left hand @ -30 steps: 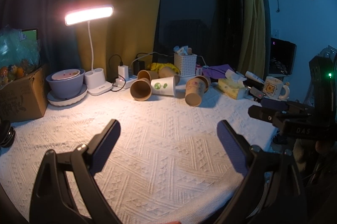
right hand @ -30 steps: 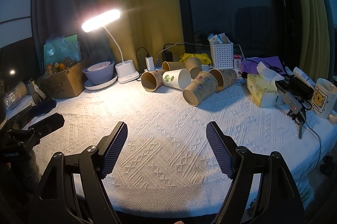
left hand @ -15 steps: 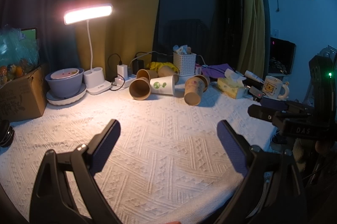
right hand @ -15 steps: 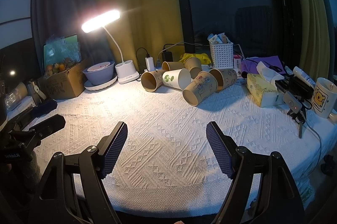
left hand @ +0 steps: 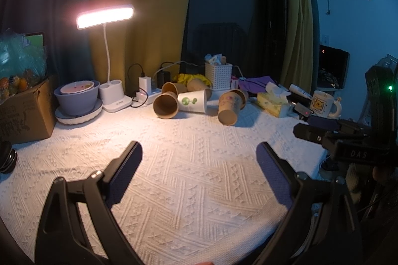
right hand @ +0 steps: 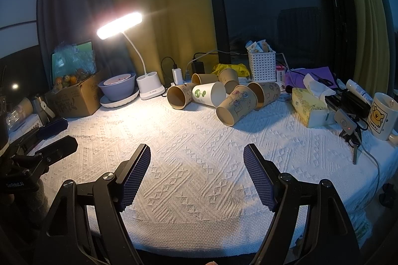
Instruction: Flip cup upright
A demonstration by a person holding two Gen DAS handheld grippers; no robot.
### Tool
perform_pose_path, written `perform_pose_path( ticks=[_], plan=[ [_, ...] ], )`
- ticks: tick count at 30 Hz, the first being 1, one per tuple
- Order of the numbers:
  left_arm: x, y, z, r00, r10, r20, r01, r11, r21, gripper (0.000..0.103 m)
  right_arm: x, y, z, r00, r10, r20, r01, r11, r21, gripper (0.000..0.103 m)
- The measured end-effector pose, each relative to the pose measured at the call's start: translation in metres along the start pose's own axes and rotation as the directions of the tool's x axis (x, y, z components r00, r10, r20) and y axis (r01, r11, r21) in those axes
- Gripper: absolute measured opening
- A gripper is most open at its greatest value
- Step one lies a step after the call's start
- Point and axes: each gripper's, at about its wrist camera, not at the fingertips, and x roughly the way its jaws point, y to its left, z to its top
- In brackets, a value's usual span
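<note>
The left gripper [left hand: 199,153] is spread wide with nothing between its fingers. The right gripper [right hand: 196,153] is spread wide too, and holds nothing. Both hang over the near edge of the table [right hand: 199,140], which wears a white bumpy cloth.

The paper cups lie in a heap near the far edge of the table, well apart from both grippers. A brown cup [right hand: 179,96] lies on its side with its open mouth facing the cameras. A white cup with a green leaf [right hand: 209,93] lies just beside it, touching it. A brown cup with drawings [right hand: 236,105] lies on its side nearest the grippers, mouth facing forward.

The right wrist view shows another brown cup [right hand: 265,93] lying behind the one with drawings; in the left wrist view only its rim peeks out. Two more cups sit at the back of the heap, and it is hard to tell how they lean.

A lit desk lamp [left hand: 105,16] stands by the far edge, left of the cups. A purple bowl [left hand: 75,98] sits on a white plate beside the lamp's base. A white basket [right hand: 261,65] stands behind the cups. A yellow tissue box [right hand: 309,110] and a bear mug [right hand: 381,115] sit near the right edge.

The left wrist view shows the right gripper at its right side. The right wrist view shows the left gripper at its left side.
</note>
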Motion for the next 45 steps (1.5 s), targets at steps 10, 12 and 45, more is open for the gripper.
perform_pose_path(
  ticks=[10,12,45],
  plan=[
    [0.003,0.001,0.0,1.0,-0.004,-0.007,0.004,1.0,0.002,0.094,0.001,0.001,0.0,1.0,0.001,-0.001,-0.001,1.0,0.004,0.08],
    [0.004,0.001,0.0,1.0,-0.005,-0.008,0.005,1.0,0.003,0.094,0.001,0.0,0.0,1.0,0.001,0.0,-0.001,1.0,0.004,0.08],
    [0.212,-0.048,0.049,0.941,-0.088,-0.327,0.143,0.978,0.149,0.094,0.115,-0.105,0.032,0.984,-0.16,-0.084,0.163,0.986,0.038,0.08]
  ],
)
